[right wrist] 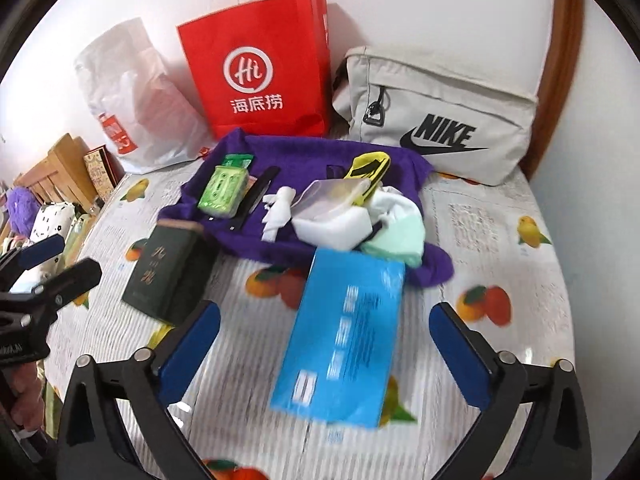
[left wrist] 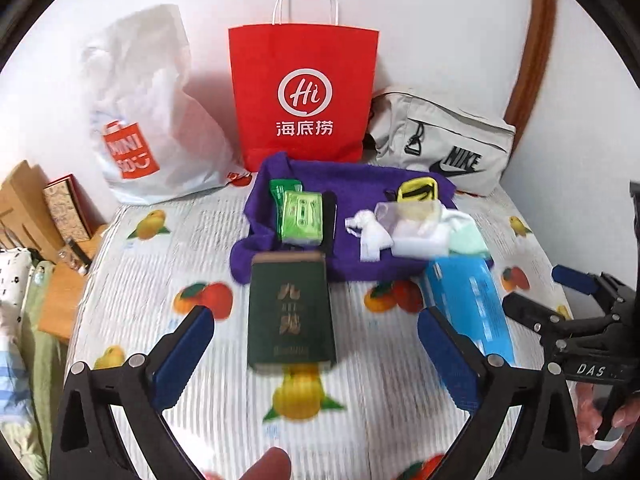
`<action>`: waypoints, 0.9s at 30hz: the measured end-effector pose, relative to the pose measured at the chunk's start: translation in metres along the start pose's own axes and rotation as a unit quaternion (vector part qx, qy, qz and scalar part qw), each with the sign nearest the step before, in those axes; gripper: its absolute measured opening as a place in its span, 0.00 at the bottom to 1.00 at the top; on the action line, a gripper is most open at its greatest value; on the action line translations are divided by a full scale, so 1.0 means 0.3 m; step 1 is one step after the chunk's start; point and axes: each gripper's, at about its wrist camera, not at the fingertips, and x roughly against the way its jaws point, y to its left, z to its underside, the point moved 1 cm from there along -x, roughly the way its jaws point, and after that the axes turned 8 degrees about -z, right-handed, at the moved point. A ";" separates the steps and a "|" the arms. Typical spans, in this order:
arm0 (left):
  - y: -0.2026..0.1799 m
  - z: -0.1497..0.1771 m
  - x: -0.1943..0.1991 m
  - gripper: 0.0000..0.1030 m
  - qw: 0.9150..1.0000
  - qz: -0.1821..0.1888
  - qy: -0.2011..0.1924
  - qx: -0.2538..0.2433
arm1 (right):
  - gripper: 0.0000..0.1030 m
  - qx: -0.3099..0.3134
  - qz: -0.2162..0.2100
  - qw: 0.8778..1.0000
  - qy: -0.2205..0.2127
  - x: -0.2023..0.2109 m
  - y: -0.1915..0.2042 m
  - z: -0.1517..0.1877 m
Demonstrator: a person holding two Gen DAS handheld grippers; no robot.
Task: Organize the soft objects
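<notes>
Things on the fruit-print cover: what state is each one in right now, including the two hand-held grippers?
Left hand-held gripper: open, holding nothing.
Right hand-held gripper: open, holding nothing.
Green box: lying flat, closed.
Blue box: lying flat, closed.
Purple cloth: spread out, rumpled, small items on it.
Red paper bag: upright, handles up.
White plastic bag: upright, crumpled.
Grey Nike bag: lying against the wall.

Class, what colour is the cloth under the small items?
Purple cloth, clearest in the right wrist view.
</notes>
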 end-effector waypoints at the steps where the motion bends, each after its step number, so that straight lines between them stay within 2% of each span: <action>1: 0.000 0.020 0.021 1.00 1.000 0.001 -0.002 0.003 | 1.00 -0.001 -0.001 1.000 -0.004 0.023 0.007 0.017; 13: -0.018 0.299 0.306 1.00 0.998 -0.035 -0.050 0.005 | 1.00 -0.013 0.013 0.999 -0.048 0.312 0.081 0.299; 20: -0.016 0.381 0.432 1.00 0.997 -0.032 -0.070 0.016 | 1.00 -0.006 0.014 0.997 -0.071 0.417 0.105 0.413; 27: -0.017 0.404 0.487 1.00 0.996 -0.031 -0.086 0.018 | 1.00 -0.004 0.018 0.996 -0.087 0.473 0.111 0.458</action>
